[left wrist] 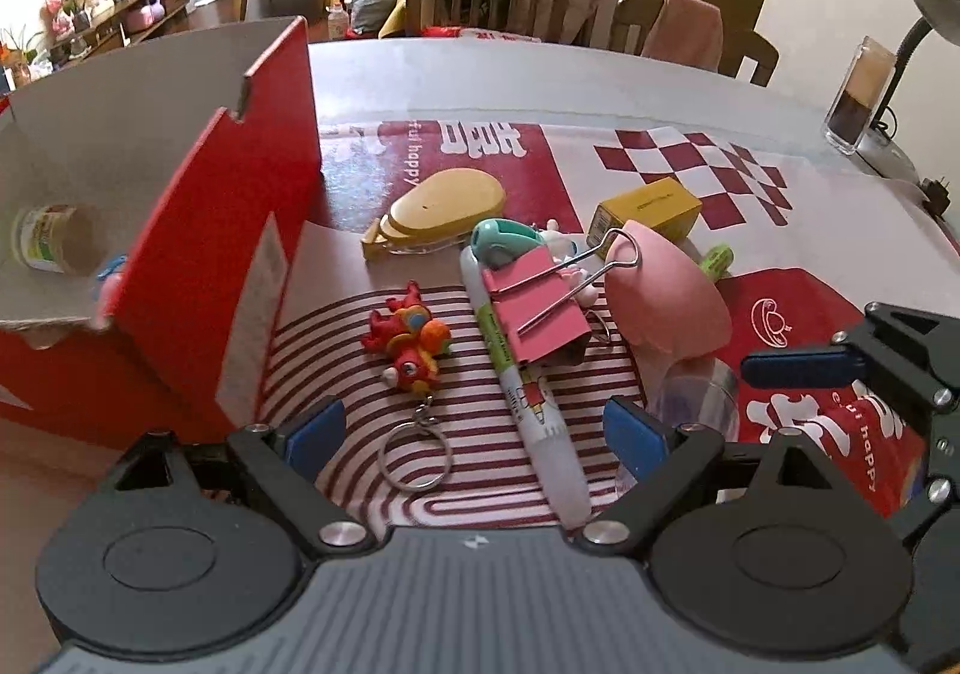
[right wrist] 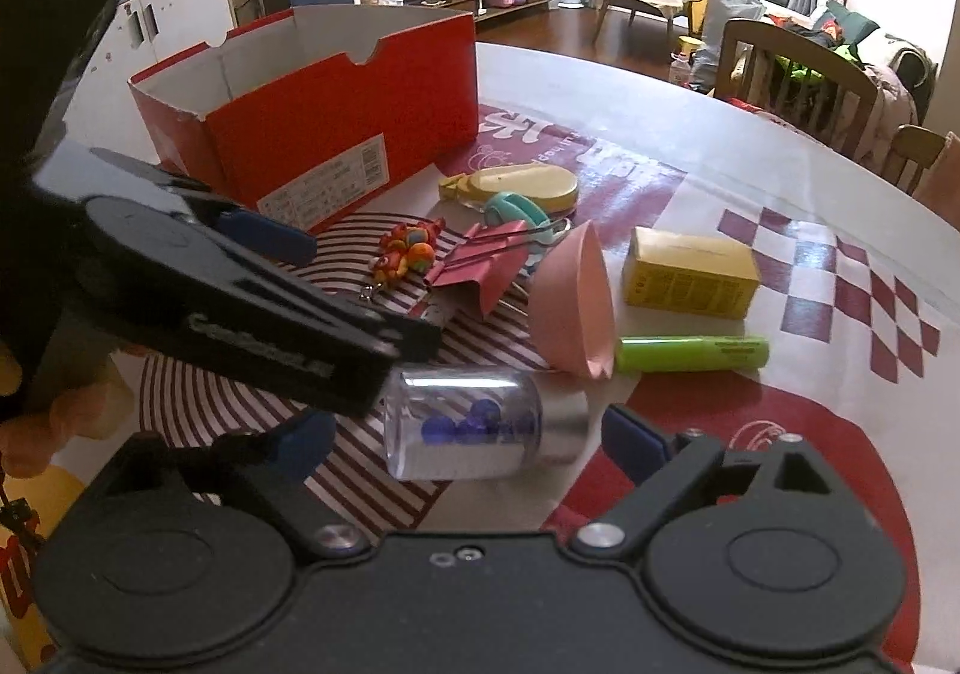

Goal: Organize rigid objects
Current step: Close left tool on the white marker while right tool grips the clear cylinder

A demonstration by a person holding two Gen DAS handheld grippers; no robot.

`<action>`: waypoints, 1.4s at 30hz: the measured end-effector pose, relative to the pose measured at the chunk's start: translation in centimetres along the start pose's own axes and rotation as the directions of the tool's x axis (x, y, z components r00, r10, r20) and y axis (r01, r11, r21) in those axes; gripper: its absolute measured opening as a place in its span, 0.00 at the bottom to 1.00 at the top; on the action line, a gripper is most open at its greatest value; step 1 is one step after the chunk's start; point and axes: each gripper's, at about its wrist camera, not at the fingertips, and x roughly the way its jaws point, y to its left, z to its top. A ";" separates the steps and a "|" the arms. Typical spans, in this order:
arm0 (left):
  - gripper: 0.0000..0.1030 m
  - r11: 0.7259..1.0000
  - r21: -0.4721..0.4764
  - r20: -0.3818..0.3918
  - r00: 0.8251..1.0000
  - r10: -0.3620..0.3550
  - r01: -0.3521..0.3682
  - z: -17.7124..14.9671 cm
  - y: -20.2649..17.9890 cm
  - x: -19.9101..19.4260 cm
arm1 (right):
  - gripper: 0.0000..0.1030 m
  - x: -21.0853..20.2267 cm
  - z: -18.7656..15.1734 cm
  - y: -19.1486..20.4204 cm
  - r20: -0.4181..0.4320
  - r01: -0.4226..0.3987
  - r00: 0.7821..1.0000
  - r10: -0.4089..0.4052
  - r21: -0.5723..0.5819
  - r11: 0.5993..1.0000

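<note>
So the loose stuff sits in one heap on the patterned mat (left wrist: 690, 164) right beside the one red shoebox (right wrist: 336, 128): one red keychain toy (left wrist: 408, 341), one white marker (left wrist: 540, 404), one pink binder clip (left wrist: 540, 308), one yellow dispenser (left wrist: 444, 206), one yellow carton (right wrist: 690, 275), one pink bowl (right wrist: 576, 302) on its side, one green tube (right wrist: 693, 353) and one clear jar (right wrist: 462, 422) of blue bits. Inside the box there's one tape roll (left wrist: 54, 245). Left gripper (left wrist: 474, 428) has its claw spread wide over the keychain and marker, touching nothing, and the right gripper (right wrist: 468, 437) is also apart with the jar lying between its fingers, not pinched as far as I can see.
</note>
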 end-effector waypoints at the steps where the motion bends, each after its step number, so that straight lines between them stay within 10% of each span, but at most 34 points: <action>1: 0.90 1.000 -0.001 -0.003 1.000 -0.003 0.003 0.1 -0.1 0.2 | 0.85 0.1 0.0 0.0 0.000 -0.002 1.000 0.002 0.002 1.000; 22: 0.23 0.997 0.078 -0.014 1.000 0.015 -0.014 0.9 -2.4 2.1 | 0.65 -0.8 -0.5 -0.9 0.031 0.022 0.999 -0.022 0.013 1.000; 42: 0.16 0.996 -0.061 -0.050 0.997 -0.066 0.063 0.4 0.8 -2.7 | 0.64 -5.8 -0.7 0.9 0.037 -0.025 0.999 0.022 0.097 0.995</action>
